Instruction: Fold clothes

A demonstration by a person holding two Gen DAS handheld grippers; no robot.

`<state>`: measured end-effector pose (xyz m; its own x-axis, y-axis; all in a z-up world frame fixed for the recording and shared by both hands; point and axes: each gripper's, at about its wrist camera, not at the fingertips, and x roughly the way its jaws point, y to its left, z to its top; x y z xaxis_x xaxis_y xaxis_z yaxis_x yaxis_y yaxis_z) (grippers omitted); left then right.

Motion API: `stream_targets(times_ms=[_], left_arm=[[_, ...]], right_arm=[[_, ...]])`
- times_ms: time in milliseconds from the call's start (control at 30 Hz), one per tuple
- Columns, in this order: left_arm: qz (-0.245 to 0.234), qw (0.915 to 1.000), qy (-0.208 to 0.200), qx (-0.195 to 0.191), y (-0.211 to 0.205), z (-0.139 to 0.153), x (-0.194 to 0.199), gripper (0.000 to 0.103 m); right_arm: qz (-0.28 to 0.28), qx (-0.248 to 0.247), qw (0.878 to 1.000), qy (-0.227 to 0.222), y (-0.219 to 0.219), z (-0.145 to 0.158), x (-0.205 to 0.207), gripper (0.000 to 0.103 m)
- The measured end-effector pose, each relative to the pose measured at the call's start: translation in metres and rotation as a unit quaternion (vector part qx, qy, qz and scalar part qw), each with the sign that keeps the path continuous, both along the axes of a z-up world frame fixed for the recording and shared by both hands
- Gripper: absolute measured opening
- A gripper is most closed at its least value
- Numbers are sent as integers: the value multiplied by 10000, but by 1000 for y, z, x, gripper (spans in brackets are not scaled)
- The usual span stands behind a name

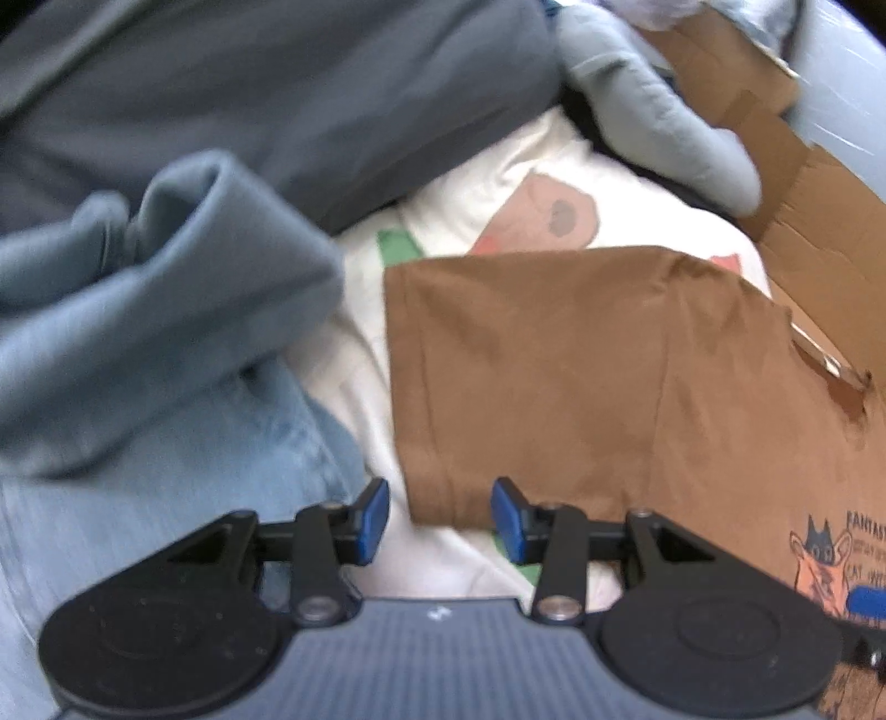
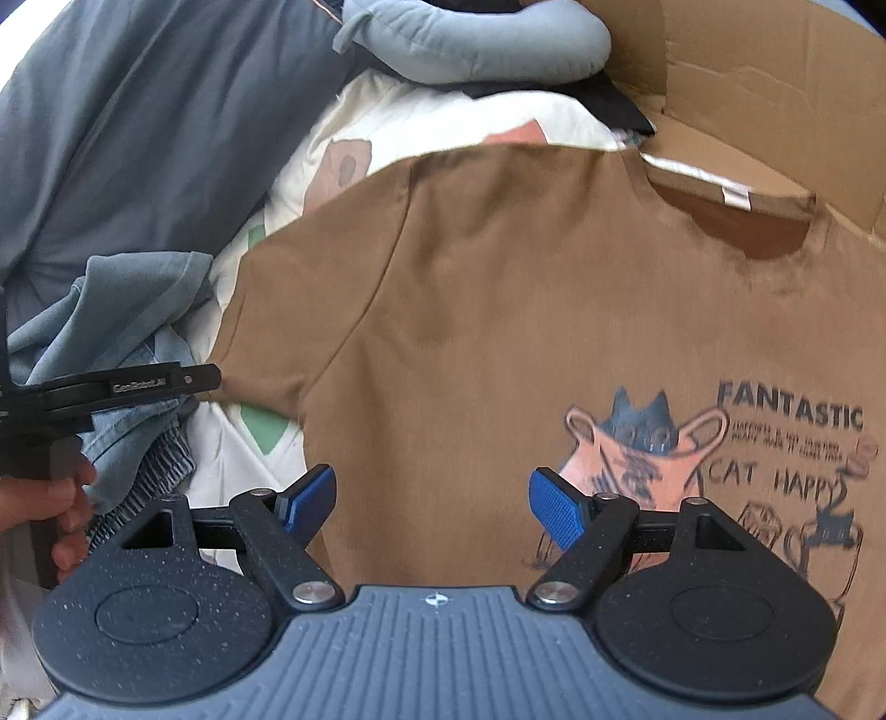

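A brown T-shirt [image 2: 526, 310] with a cat print and the words "FANTASTIC CAT HAPPY" lies spread flat, front up, on a white patterned blanket [image 2: 387, 127]. It also shows in the left wrist view [image 1: 581, 376]. My left gripper [image 1: 440, 518] is open, its jaws on either side of the hem of the shirt's left sleeve. My right gripper [image 2: 432, 507] is open and empty, low over the shirt's chest beside the print. The left gripper also shows in the right wrist view [image 2: 205, 376] at the sleeve's edge.
Grey-blue garments [image 1: 166, 288] and light denim [image 1: 166, 509] are piled at the left. A grey padded item [image 2: 470, 39] lies at the back. A cardboard box [image 2: 747, 99] stands at the back right, next to the shirt's collar.
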<state>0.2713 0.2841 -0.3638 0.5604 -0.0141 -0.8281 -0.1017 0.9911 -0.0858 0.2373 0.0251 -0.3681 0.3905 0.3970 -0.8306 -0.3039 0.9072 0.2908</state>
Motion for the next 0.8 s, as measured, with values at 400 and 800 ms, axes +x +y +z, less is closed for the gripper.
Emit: stream_targets(times_ms=[400,800], left_arm=[[392,9987,-228,-245,0,-21,-5,9],[304,9991,-181,216,11,-16,3,8]], right_arm=[[44,-55,9999,92,6,-9,-6,82],[-14,-69,9999,122,4,-12,1,82]])
